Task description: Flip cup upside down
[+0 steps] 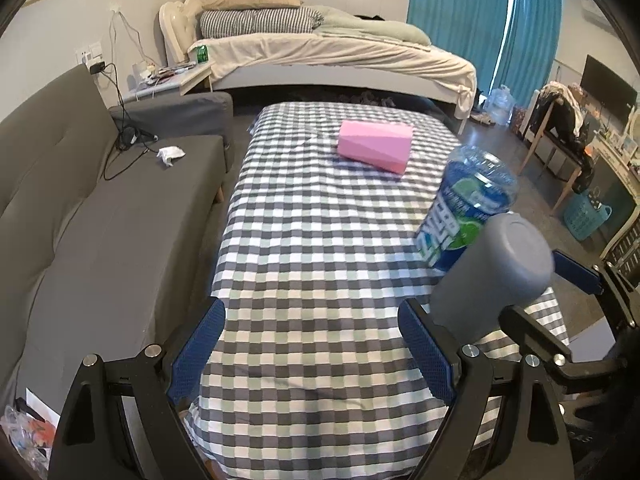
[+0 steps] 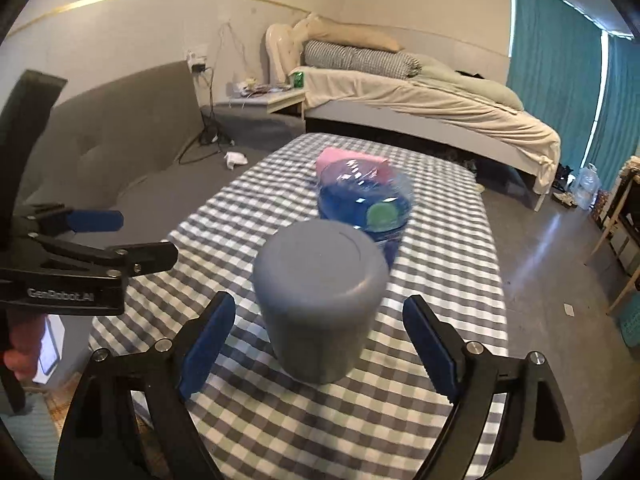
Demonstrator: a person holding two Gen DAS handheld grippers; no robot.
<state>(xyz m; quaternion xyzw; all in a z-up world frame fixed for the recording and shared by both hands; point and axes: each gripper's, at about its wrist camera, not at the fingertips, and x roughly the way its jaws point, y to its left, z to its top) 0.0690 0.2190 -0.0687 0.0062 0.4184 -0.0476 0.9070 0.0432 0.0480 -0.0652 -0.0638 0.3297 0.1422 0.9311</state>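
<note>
A grey cup (image 2: 320, 300) stands upside down on the checked tablecloth (image 2: 440, 272), its flat base facing up. It also shows in the left wrist view (image 1: 492, 276) at the right. My right gripper (image 2: 320, 344) is open, its blue pads (image 2: 206, 344) on either side of the cup with a gap on each side. My left gripper (image 1: 312, 352) is open and empty over the near table, left of the cup. It shows in the right wrist view (image 2: 116, 236) at the left.
A blue-labelled plastic bottle (image 1: 464, 208) stands just behind the cup. A pink box (image 1: 376, 144) lies farther back on the table. A grey sofa (image 1: 100, 208) runs along the left. A bed (image 1: 320, 56) is behind. The table's right edge drops to the floor.
</note>
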